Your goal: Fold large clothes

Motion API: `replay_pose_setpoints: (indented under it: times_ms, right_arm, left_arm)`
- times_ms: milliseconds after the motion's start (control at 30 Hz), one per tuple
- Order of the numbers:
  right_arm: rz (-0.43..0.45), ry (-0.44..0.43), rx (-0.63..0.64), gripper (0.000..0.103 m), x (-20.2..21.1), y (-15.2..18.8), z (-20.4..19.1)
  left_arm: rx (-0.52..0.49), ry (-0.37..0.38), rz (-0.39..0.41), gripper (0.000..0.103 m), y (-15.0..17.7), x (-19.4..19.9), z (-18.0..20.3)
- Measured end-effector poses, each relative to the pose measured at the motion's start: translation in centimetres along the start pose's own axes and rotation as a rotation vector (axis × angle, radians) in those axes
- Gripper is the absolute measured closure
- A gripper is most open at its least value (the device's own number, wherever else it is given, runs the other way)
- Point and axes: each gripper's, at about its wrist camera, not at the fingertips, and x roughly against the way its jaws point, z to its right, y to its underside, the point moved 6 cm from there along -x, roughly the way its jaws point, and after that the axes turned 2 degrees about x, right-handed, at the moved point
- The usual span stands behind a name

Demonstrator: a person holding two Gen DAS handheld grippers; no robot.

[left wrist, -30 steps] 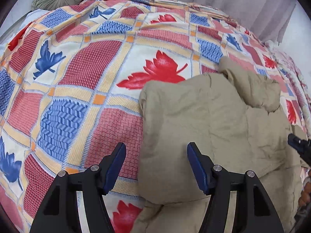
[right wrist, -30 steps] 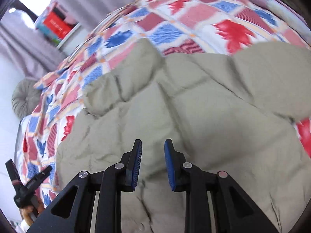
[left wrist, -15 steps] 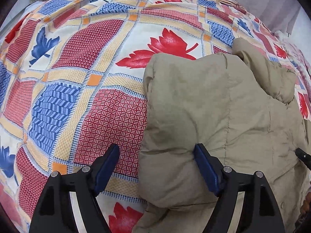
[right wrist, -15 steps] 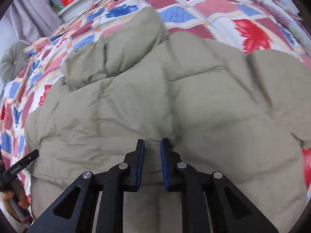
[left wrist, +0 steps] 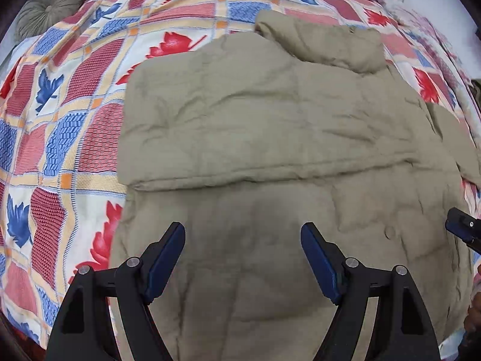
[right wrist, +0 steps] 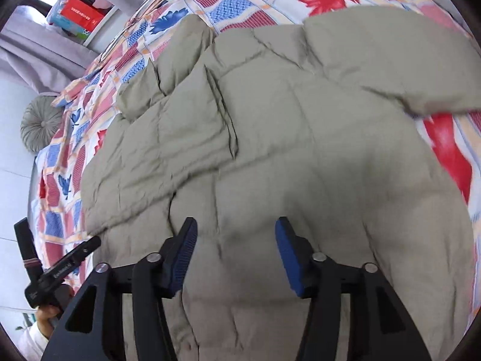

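A khaki quilted jacket [left wrist: 270, 138] lies spread on the bed's patchwork bedspread [left wrist: 75, 126], one sleeve folded across its body and the collar at the far end. The left gripper [left wrist: 243, 258] hangs released above the jacket's lower part, nothing between its jaws. The right gripper [right wrist: 236, 252] has just been opening, also empty, above the padded fabric
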Motion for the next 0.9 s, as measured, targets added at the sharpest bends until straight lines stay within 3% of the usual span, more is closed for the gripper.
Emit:
replay_pose_setpoints:
  times_ms: [267, 333, 400, 600, 767, 800, 833, 900]
  right_arm:
    - [-0.009, -0.026, -0.102, 0.031, 3.1, 3.5, 4.5]
    - [-0.002, -0.023, -0.117, 0.03, 4.0, 3.5, 5.8]
    - [0.012, -0.016, -0.125, 0.022, 5.2, 3.3, 7.3]
    - [0.072, -0.015, -0.18, 0.022, 8.4, 1.9, 12.4]
    - [0.097, -0.046, -0.251, 0.02, 10.2, 0.7, 17.2]
    - [0.098, -0.065, -0.263, 0.014, 10.4, 0.4, 18.0]
    - [0.097, -0.086, -0.276, 0.0, 10.5, 0.1, 18.7]
    - [0.11, -0.13, -0.293, 0.0, 10.9, -0.5, 19.9]
  left_arm:
    - [-0.028, 0.08, -0.028, 0.022, 2.5, 1.4, 7.5]
    - [-0.045, 0.076, -0.012, 0.0, 2.6, 1.8, 9.0]
    - [-0.06, 0.076, 0.013, 0.0, 2.6, 2.4, 10.6]
    - [-0.131, 0.072, 0.016, 0.0, 2.5, 2.5, 15.2]
    - [-0.119, 0.074, 0.007, 0.0, 2.1, 2.2, 18.2]
    - [-0.118, 0.076, 0.005, 0.0, 2.0, 2.1, 18.8]
    - [-0.117, 0.075, 0.003, 0.0, 1.9, 1.9, 19.3]
    - [-0.11, 0.082, -0.011, 0.0, 1.8, 1.7, 20.3]
